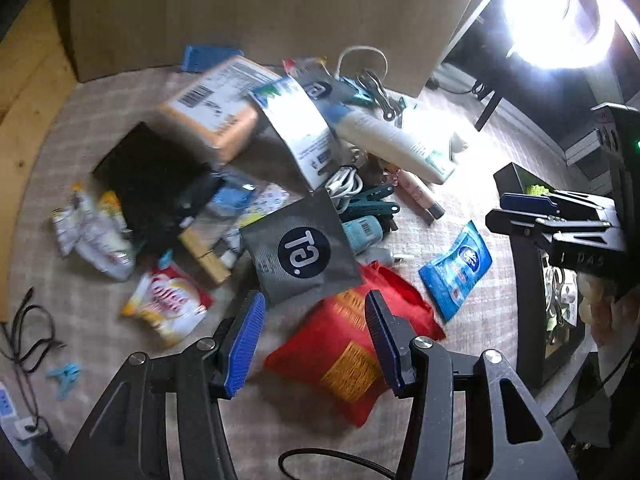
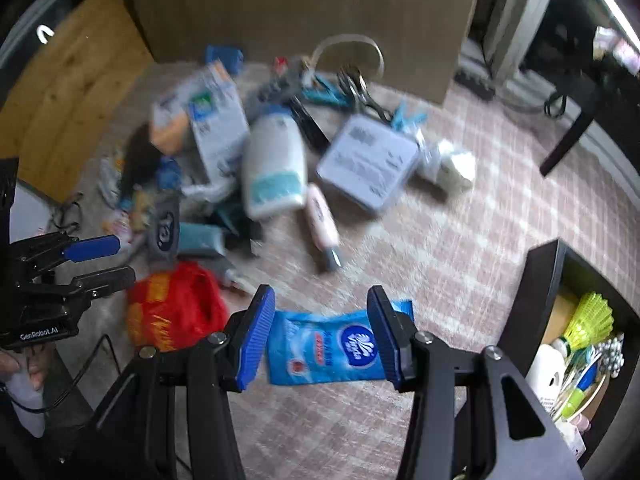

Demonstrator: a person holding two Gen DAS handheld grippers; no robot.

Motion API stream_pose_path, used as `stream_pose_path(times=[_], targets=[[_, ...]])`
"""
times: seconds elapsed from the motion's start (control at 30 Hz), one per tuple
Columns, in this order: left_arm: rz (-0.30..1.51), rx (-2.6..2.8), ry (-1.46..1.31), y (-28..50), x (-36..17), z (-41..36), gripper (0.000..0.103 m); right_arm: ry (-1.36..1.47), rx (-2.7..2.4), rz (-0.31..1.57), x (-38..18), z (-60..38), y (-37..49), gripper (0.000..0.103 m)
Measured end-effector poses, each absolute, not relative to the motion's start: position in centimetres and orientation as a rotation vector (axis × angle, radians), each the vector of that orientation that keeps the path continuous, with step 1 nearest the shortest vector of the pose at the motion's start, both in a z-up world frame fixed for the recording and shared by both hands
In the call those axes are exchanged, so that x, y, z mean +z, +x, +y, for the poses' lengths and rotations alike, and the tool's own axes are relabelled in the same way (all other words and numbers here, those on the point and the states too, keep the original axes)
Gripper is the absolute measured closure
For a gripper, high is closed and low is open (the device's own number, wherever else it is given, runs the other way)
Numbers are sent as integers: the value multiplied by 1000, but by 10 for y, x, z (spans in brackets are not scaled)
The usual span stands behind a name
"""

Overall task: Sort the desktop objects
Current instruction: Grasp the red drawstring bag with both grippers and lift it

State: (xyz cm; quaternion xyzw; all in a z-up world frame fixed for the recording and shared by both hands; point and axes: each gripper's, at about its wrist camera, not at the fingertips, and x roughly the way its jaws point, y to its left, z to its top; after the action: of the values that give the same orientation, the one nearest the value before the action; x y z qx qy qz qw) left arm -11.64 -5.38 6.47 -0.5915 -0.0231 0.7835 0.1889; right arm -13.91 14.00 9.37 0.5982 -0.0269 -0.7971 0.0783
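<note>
A heap of small items lies on a checked cloth [image 2: 460,240]. My left gripper [image 1: 313,300] hangs open above a red snack bag [image 1: 344,356], its blue pads clear of it, with a grey pouch [image 1: 300,248] just beyond. My right gripper [image 2: 320,294] is open over a blue wipes pack [image 2: 332,352] that lies flat on the cloth; the pads do not press it. In the left wrist view the right gripper [image 1: 498,209] stands to the right of the same wipes pack [image 1: 456,268]. The left gripper [image 2: 125,259] shows at the left of the right wrist view, beside the red bag [image 2: 172,308].
A black bin [image 2: 536,296] at the right holds a yellow shuttlecock [image 2: 588,320] and several small things. A big cardboard box [image 1: 248,12] walls the back. A white bottle [image 2: 272,164], orange box [image 1: 216,120], coffee sachet [image 1: 168,308] and cables [image 1: 32,340] lie around.
</note>
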Motion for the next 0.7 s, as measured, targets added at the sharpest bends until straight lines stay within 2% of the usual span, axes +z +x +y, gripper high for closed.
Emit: stream_pose_path(times=[0.1, 0.27, 0.57, 0.7], targets=[[-19, 2205, -1682, -116, 72, -61, 54, 1760, -2322, -129, 99, 133, -151, 56], [-22, 2148, -1720, -103, 48, -48, 54, 1785, -2221, -129, 77, 105, -146, 56], [-171, 2054, -1754, -84, 17, -30, 50, 1846, -2135, -115, 36, 69, -158, 55], [-207, 2054, -1743, -83, 16, -30, 46, 1854, -2084, -238, 26, 68, -162, 55]])
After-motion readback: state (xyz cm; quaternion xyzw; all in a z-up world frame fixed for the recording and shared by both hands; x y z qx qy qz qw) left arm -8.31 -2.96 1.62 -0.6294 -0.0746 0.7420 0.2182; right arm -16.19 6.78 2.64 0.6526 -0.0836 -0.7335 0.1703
